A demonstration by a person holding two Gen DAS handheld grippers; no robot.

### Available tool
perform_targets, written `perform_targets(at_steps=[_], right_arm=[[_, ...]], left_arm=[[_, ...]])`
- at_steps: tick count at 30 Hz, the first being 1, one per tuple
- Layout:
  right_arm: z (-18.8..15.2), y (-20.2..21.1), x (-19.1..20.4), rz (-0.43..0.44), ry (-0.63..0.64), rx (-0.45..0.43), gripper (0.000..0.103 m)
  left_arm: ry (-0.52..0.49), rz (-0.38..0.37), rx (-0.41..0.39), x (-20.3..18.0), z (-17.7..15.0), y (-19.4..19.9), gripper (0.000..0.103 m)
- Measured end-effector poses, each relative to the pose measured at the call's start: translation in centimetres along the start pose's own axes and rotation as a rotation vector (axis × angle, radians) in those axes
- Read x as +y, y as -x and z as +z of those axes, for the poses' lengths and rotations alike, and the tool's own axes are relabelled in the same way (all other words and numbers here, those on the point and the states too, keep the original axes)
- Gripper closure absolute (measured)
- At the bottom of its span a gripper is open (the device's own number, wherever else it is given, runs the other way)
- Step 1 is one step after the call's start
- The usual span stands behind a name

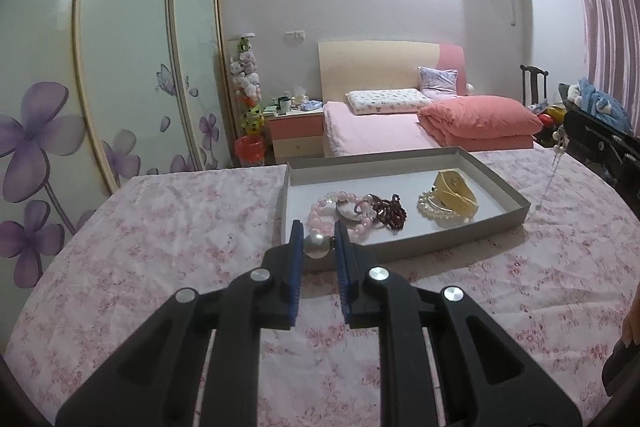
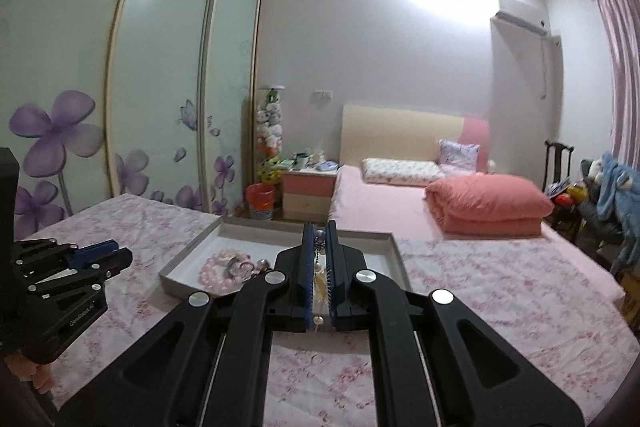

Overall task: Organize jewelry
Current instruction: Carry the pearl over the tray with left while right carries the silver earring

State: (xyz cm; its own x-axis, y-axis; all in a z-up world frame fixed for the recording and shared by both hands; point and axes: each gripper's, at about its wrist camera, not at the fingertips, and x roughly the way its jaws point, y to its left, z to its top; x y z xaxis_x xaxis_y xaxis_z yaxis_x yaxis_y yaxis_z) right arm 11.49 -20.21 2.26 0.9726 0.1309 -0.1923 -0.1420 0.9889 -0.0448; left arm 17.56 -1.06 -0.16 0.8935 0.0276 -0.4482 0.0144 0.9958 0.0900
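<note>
While the left tongs [image 1: 317, 241] pinch a large pearl [image 1: 317, 246] low in the left wrist view and the right tongs [image 2: 319, 247] clamp a pearl chain [image 2: 319, 281] dangling between their pads, this looks like the carry-to-tray step. The tray [image 1: 460, 227], mid-frame on the floral bed [image 1: 160, 227], already holds bracelets [image 1: 340, 213]. Next, each piece needs lowering over a bare patch before the tongs part.

Left of the gray tray [image 1: 404, 159] the floral counter [image 1: 160, 227] lay bare, open to a pass. Inside the tray, pink beads [image 1: 326, 213], dark beads [image 1: 386, 209] and a pearl string [image 1: 436, 211] crowded the near half; its far half stood free.
</note>
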Motion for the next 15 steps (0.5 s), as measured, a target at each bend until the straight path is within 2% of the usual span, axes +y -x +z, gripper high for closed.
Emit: perform_targets(at_steps=[7,15], right_arm=[[0.6,0.4,-0.3,-0.036,-0.01,-0.063,0.097],[1.5,0.5,-0.5,-0.025,-0.034,-0.114,0.097]], left_arm=[[0.045,-0.011,-0.029,0.2,0.2,0.3,0.087],[0.065,-0.035,-0.081,-0.3,1.6,0.8,0.087]])
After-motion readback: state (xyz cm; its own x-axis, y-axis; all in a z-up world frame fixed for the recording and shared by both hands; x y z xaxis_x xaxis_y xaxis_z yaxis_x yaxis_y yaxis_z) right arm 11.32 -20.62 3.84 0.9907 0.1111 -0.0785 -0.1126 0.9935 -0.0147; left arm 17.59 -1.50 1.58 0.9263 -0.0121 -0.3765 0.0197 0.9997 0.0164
